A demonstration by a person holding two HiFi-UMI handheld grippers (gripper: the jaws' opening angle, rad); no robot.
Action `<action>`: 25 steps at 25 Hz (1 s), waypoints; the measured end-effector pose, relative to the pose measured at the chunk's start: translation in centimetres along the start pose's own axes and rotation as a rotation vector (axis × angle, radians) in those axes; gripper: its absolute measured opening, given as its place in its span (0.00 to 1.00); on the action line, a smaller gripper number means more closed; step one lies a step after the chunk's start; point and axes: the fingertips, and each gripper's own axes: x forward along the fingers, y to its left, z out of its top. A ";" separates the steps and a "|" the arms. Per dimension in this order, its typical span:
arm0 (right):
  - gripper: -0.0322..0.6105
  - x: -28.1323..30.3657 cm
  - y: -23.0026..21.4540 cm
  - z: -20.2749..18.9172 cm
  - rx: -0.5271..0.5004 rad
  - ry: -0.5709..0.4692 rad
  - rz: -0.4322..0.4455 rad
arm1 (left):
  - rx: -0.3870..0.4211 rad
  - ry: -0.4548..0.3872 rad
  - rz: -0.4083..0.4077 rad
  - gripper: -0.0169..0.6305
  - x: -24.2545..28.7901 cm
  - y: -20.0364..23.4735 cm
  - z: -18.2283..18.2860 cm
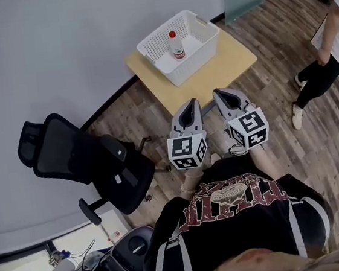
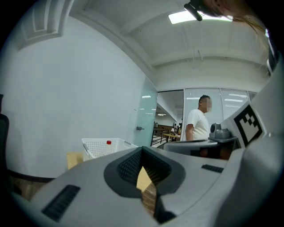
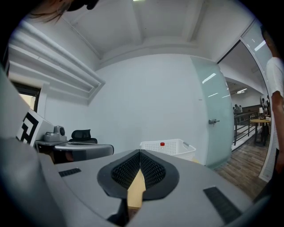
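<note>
Bottle (image 1: pixel 175 45) is standing upright inside a white basket (image 1: pixel 193 62), ahead of both grippers and well beyond their tips. It is looking like a small, light plastic thing: round and smooth, so probably slick under hard pads, and likely giving a little if squeezed. Being tall and narrow, it is probably tipping easily at a nudge. The basket walls are closing off its sides, so the sound hold is from above, across the body just under the cap. Its body is looking clear, with a red cap and a dark label band around the middle. How full it is cannot be told.

Far off to the left of the tools, a black office chair (image 1: pixel 87 162) is standing by the wall. The left gripper (image 1: pixel 191 105) is pointing forward with its jaws pressed together at the tips and nothing between them. In its own view the red cap is peeking over the basket rim, ahead and to the left. A pale wooden table (image 1: pixel 214 75) is carrying the basket, its near edge lying just past both tips. The right gripper (image 1: pixel 222 94), just beside the left one, is likewise closed and empty. Off to the right, a person in a white shirt (image 1: pixel 331 37) is standing on the wood floor.
</note>
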 end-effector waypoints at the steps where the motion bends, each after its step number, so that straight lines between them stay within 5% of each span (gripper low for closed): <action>1: 0.08 0.2 -0.1 0.0 0.002 -0.001 -0.002 | 0.000 0.000 0.001 0.10 0.2 0.1 0.0; 25: 0.08 2.8 -7.3 2.6 -0.010 -0.018 0.059 | 0.008 -0.027 0.083 0.10 7.4 -0.7 2.4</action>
